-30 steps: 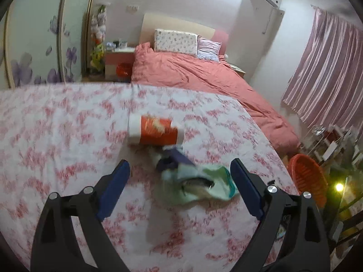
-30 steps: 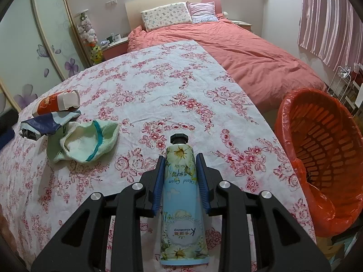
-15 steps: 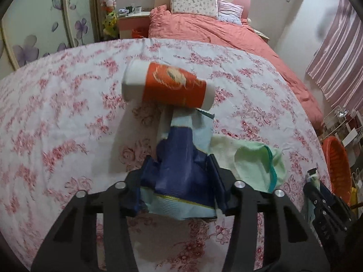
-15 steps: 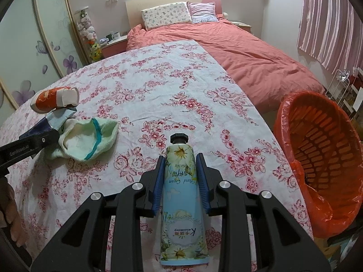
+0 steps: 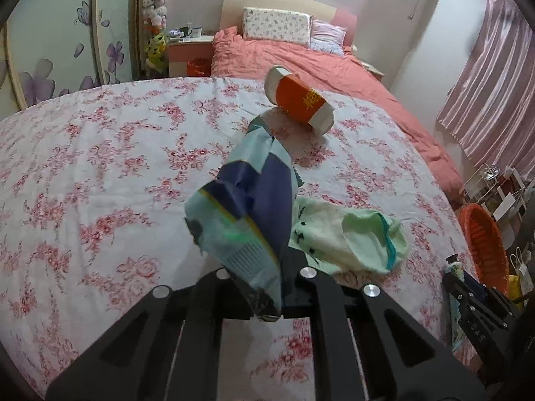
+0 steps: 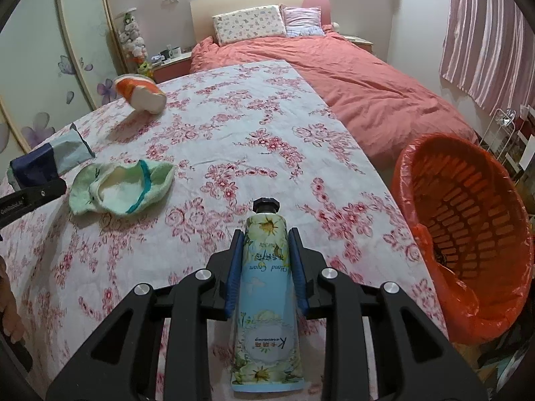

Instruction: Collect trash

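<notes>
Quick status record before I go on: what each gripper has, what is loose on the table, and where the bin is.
left gripper: jaws have just been closing, now shut on the blue wrapper
right gripper: shut on the hand cream tube, cap pointing forward
loose on table: orange cup tipped over beyond the wrapper; green sock lying flat
bin: orange basket with orange liner, off the table's right edge

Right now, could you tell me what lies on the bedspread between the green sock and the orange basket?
Only bare floral bedspread lies between the green sock and the orange basket, as the right wrist view shows.
</notes>
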### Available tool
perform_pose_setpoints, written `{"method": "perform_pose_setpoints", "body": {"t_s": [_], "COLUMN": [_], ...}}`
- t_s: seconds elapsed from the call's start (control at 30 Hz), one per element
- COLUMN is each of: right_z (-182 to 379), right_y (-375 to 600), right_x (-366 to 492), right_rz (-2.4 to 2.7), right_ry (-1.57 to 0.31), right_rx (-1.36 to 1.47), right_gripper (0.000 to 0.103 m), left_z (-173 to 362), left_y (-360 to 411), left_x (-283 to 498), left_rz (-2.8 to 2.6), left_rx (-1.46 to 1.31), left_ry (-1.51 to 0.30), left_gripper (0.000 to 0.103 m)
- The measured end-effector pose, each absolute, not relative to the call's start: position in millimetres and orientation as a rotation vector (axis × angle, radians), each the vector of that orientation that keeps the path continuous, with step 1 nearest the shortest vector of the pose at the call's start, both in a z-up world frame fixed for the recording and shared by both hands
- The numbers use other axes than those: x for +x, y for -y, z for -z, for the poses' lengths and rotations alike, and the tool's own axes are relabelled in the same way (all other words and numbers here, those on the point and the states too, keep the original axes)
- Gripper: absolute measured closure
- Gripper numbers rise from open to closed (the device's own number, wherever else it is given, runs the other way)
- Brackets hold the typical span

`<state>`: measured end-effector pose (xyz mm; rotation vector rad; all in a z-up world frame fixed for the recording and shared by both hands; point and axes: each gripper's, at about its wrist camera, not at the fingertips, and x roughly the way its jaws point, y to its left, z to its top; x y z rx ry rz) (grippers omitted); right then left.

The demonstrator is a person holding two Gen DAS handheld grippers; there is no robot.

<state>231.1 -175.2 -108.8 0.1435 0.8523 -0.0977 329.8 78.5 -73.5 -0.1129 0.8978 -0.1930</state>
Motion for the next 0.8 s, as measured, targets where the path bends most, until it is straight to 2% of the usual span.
{"method": "perform_pose_setpoints", "body": {"t_s": [0.33, 0.8], "right_z": [83.1, 25.6], "right_y": [186.5, 226.6], "right_x": [211.8, 166.6], "right_rz": [0.096, 0.115], "right_ry": [-0.787, -0.615], "right_rx": [0.179, 0.234], "right_gripper": [0.075, 0.075], "left_z": [43.9, 1.8], "left_y": [-70.2, -8.3], "left_x": [296.1, 253.7], "left_rz": [0.245, 0.401], "left_rx": [-0.11, -0.115], "left_ry": [-0.825, -0.734], "left_gripper": [0.093, 0.093]}}
